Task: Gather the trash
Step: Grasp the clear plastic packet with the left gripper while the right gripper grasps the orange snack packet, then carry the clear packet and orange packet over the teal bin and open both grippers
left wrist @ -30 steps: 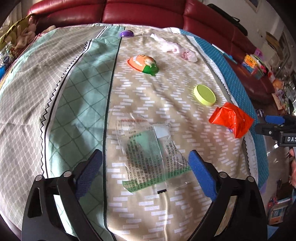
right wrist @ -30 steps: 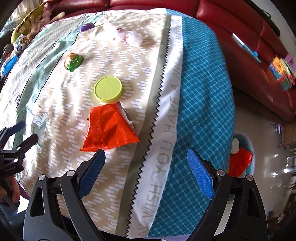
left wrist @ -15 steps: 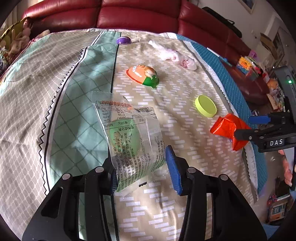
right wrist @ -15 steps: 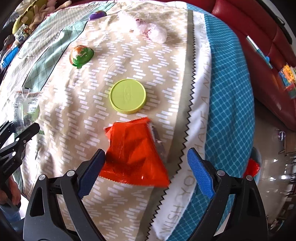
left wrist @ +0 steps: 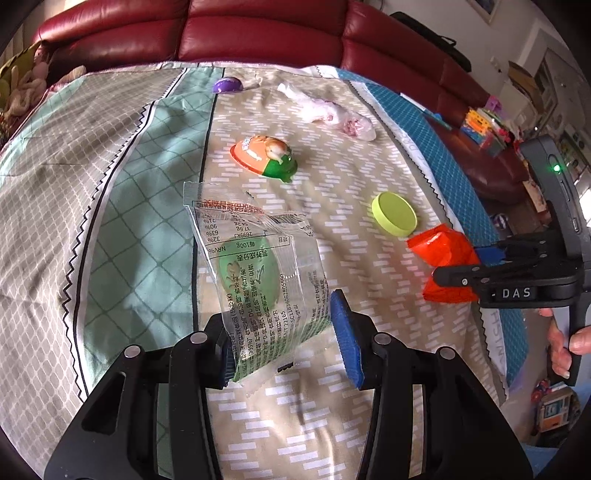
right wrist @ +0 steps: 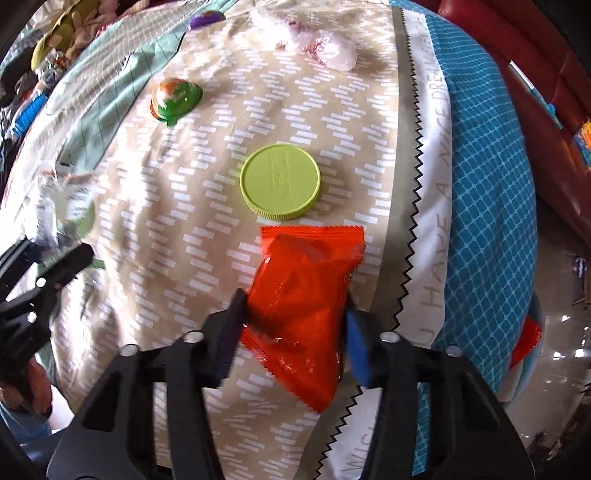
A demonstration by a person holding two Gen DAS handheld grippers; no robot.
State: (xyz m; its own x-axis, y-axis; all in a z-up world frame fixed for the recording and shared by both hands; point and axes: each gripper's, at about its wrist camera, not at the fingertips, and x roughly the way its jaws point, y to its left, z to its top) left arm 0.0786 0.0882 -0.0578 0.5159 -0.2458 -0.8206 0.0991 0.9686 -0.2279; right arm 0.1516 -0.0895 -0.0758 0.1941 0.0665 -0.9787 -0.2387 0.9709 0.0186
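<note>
Since a second ago the left gripper (left wrist: 284, 339) has clamped the clear wrapper (left wrist: 258, 273) and tipped it up off the cloth (left wrist: 122, 229). The right gripper (right wrist: 291, 332) is closing, its pads against the orange packet (right wrist: 303, 295), just near of the green lid (right wrist: 280, 181).

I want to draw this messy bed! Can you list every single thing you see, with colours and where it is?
Clear wrapper: 1, clear with green print, in left gripper
Red wrapper: 1, red-orange, between right gripper's pads
Lid: 1, lime, just beyond red wrapper
Cup: 1, orange and green, mid-sheet
Capsule: 1, purple, far edge
Tissue: 1, white-pink, far edge
Sheet: 1, patterned
Sofa: 1, dark red, behind
Left gripper: black, blue pads
Right gripper: closing
</note>
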